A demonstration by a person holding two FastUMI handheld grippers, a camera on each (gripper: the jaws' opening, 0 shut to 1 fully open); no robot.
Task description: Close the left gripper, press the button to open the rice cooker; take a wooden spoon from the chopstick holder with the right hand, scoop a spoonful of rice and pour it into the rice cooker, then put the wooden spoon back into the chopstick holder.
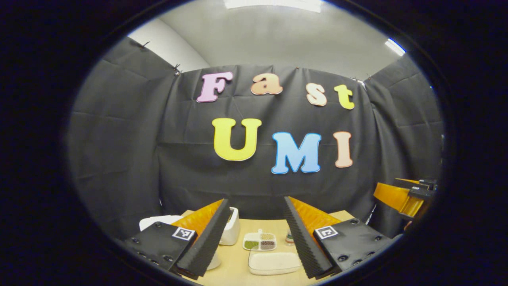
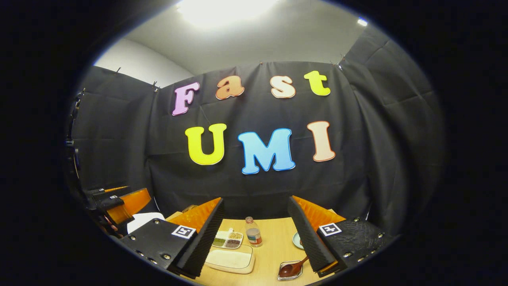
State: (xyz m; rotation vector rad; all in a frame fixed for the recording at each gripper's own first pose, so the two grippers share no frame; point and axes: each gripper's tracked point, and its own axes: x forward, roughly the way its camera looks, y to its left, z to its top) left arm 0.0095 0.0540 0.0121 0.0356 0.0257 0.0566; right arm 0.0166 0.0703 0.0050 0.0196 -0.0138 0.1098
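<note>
Grippers are both held high above the table (image 1: 238, 258), aimed at the booth wall, with wide clear air between them and the things below. In the left gripper view, the left gripper (image 1: 254, 238) is seen with its fingers spread apart and nothing between them; through the gap lie a divided dish (image 1: 260, 241) of grains and, nearer, a tray (image 1: 274, 263) of rice close to the table's front edge. The cooker (image 1: 231, 226) is partly hidden behind the left finger, on the left side of the table, its lid apparently down, though little of it can be made out. The right gripper (image 1: 408, 194) is seen far off at the right edge of that view. In the right gripper view, the right gripper (image 2: 256, 238) is likewise open and empty. Between its fingers stand a bottle (image 2: 253, 231), the divided dish and the rice tray, well apart from the fingers. A spoon (image 2: 293, 268) is seen resting in a small glass dish (image 2: 289, 274) near the front edge, just beside the right finger's tip. A plate (image 2: 297, 240) is partly hidden behind that finger. The table's far edge meets the wall.
</note>
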